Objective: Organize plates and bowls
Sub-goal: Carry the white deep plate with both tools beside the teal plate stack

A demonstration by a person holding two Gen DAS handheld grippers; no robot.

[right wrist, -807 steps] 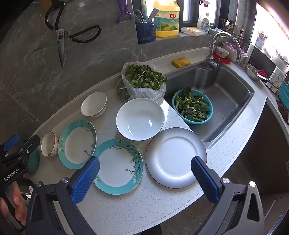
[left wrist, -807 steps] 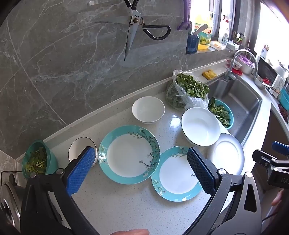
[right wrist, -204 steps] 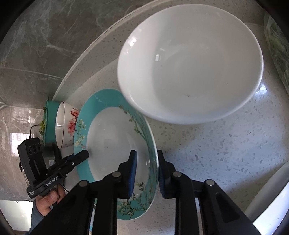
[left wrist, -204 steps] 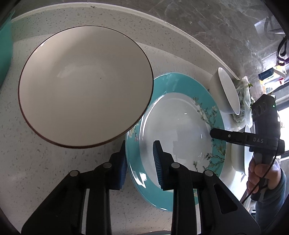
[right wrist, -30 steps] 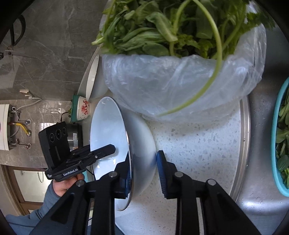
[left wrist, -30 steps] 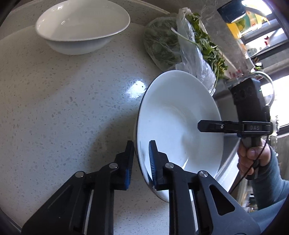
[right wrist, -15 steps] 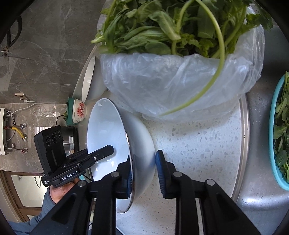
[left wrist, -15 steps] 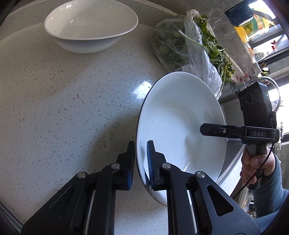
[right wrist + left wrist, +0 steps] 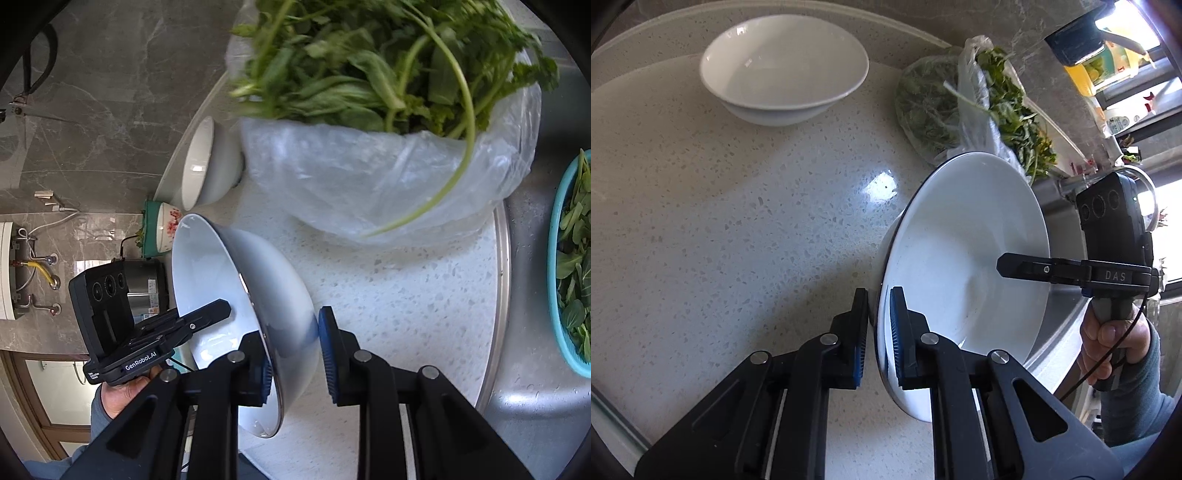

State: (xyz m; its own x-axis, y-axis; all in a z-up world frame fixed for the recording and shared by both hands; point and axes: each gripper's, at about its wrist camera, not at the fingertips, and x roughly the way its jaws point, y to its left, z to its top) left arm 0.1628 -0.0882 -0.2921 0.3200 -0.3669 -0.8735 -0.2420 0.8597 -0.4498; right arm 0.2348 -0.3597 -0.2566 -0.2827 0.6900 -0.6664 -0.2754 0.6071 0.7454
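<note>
White bowl [image 9: 964, 258] hung tilted, its hollow facing the left gripper's side; left gripper [image 9: 878, 332] and right gripper [image 9: 293, 350] each pinched opposite rims.

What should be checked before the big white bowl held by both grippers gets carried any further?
1. Left gripper pinching the rim of the large white bowl: ok, pads on both sides of the rim.
2. Right gripper on the opposite rim: ok, one pad inside, one on the outer wall.
3. Bowl empty: ok, nothing visible inside.
4. Bowl clear of the bag of greens: ok in the right wrist view, though the bag sits close behind.
5. Bowl lifted off the countertop: cannot tell, its underside is hidden.
6. Small white bowl free as a stacking spot: ok, it is empty and apart from everything.
</note>
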